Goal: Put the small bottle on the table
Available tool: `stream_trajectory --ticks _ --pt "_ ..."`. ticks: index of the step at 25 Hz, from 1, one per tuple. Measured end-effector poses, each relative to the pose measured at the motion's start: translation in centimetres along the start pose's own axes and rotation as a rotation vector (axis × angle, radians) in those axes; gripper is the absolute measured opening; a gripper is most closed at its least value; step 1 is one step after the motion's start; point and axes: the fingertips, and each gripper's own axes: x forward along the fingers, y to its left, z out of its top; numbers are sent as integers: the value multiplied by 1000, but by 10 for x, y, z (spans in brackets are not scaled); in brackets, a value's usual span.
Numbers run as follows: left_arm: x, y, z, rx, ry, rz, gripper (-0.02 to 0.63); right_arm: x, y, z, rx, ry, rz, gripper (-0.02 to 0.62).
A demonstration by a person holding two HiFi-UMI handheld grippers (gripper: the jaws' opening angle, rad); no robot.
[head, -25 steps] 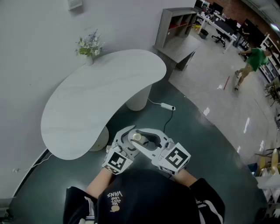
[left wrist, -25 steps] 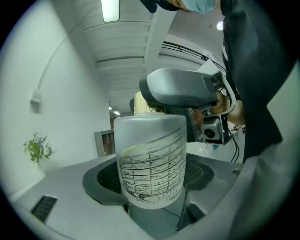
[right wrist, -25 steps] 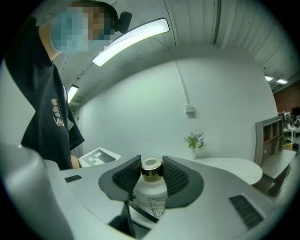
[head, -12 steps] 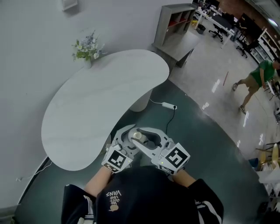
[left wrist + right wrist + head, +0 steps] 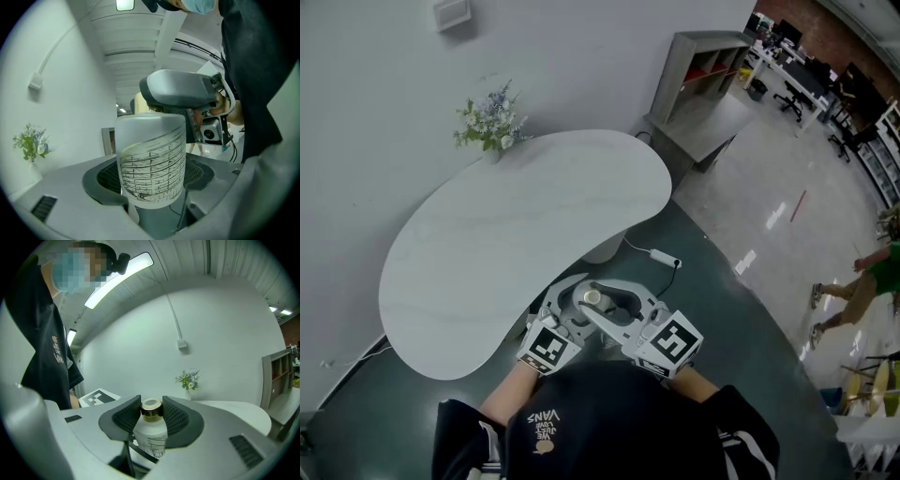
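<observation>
The small bottle (image 5: 592, 297) is white with black line drawings and a gold neck (image 5: 151, 412). It hangs over the dark floor, just off the near edge of the white kidney-shaped table (image 5: 516, 225). My left gripper (image 5: 577, 302) is shut on its body (image 5: 151, 159), which fills the left gripper view. My right gripper (image 5: 606, 306) comes in from the right and is shut on the neck, its ribbed pads (image 5: 125, 417) pressing on both sides. One grey finger of the right gripper (image 5: 180, 89) hides the bottle's top in the left gripper view.
A vase of flowers (image 5: 490, 122) stands at the table's far edge by the wall. A power strip with cable (image 5: 664, 259) lies on the floor past the table. A grey shelf unit (image 5: 703, 70) stands at the back right. A person in green (image 5: 872, 272) walks at the right.
Both grippers have stayed together on the bottle. The view has shifted a little, with the table now reaching nearer the grippers. The person in green has walked down the right side.
</observation>
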Motion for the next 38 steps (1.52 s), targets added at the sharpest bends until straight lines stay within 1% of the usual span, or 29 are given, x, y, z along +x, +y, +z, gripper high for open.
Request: stream_trajectory --ticks 7,11,15,19,21,26,35,38 --pt "71 28 6 -20 -2 107 367 -17 -73 3 -12 6 100 160" --pt "102 36 5 -27 -2 150 367 -27 -103 -2 -18 18 147 158" --pt "124 49 1 -50 1 179 367 -25 -128 -5 -18 24 172 158" --pt "142 64 -4 -67 6 174 367 -19 -152 -9 -6 33 171 157" --pt "149 75 -6 -62 5 167 367 -12 -164 -7 -8 32 167 156" --pt "165 106 -10 -63 6 133 367 8 -195 -3 -2 26 131 156" --pt "183 169 -15 -47 -8 75 367 55 -245 7 16 17 80 156" --pt "188 192 -20 -46 -18 75 367 73 -260 9 17 22 73 156"
